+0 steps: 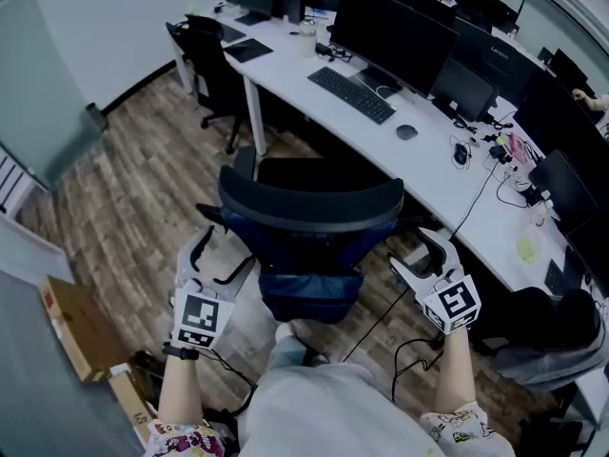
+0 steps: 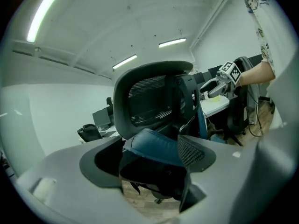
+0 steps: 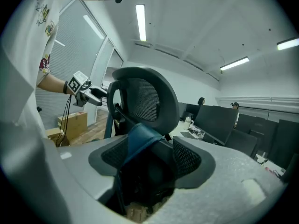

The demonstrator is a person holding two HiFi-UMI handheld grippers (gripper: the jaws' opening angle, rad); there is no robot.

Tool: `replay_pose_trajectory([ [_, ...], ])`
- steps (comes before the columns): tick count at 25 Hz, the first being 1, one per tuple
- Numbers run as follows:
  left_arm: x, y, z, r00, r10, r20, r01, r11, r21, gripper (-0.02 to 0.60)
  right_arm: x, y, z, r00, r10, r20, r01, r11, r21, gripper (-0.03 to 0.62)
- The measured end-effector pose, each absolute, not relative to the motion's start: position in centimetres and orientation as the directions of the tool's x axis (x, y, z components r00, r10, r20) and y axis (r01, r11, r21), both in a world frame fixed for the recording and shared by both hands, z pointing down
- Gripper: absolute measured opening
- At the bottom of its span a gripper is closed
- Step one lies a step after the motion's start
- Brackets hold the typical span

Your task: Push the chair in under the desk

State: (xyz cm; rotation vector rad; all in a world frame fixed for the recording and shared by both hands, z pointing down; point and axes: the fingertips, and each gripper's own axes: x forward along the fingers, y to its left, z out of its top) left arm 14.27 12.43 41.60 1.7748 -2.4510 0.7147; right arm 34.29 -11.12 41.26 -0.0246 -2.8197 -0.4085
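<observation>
A black mesh-backed office chair (image 1: 309, 203) stands on the wood floor, its seat part way under the white desk (image 1: 447, 174). A blue garment (image 1: 309, 288) hangs over the chair's back. My left gripper (image 1: 217, 255) is open at the chair back's left side, and my right gripper (image 1: 419, 253) is open at its right side. In the left gripper view the chair (image 2: 149, 101) and the blue cloth (image 2: 154, 146) sit ahead of the wide jaws, with the right gripper (image 2: 219, 80) beyond. The right gripper view shows the chair (image 3: 145, 101) ahead and the left gripper (image 3: 86, 91) past it.
The desk carries monitors (image 1: 390, 31), a keyboard (image 1: 352, 93) and a mouse (image 1: 406, 131). Another black chair (image 1: 214, 60) stands at the desk's far end. A chair with a grey jacket (image 1: 552, 341) is at right. Cardboard boxes (image 1: 81, 327) and floor cables (image 1: 409, 350) lie near my feet.
</observation>
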Motion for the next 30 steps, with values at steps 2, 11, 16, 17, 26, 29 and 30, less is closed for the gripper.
replay_pose_trajectory([
  [2,13.5,12.1,42.0,-0.338,-0.891,0.303,-0.904,0.218,-0.369,0.379,33.7,-11.8,41.8,-0.947,-0.032,0.319,0.072,0.948,0.309,0.296],
  [11,9.8,11.1,43.8,-0.288,-0.886,0.363,-0.884,0.1,-0.458,0.402,32.3,-15.0,43.1,-0.922,-0.068,0.38,0.093,0.916,0.39,0.305],
  [16,8.7,11.0,45.0,-0.242,-0.885,0.398,-0.871,0.017,-0.491,0.402,32.2,-16.3,44.3,-0.903,-0.057,0.426,0.138,0.9,0.413,0.307],
  [17,8.6,10.9,45.3,-0.234,-0.882,0.409,-0.869,0.002,-0.494,0.4,32.2,-16.5,44.5,-0.899,-0.051,0.435,0.15,0.897,0.416,0.305],
  [26,6.9,10.1,45.7,-0.243,-0.884,0.399,-0.861,0.008,-0.508,0.282,31.7,-17.6,45.2,-0.899,-0.027,0.437,0.169,0.9,0.403,0.305],
  [29,6.7,10.2,45.6,-0.231,-0.891,0.39,-0.856,-0.005,-0.518,0.285,31.6,-17.5,45.1,-0.905,-0.017,0.426,0.172,0.9,0.401,0.305],
  [30,6.6,10.2,45.6,-0.229,-0.893,0.388,-0.854,-0.007,-0.52,0.282,31.6,-17.5,45.2,-0.906,-0.014,0.423,0.174,0.899,0.402,0.307],
])
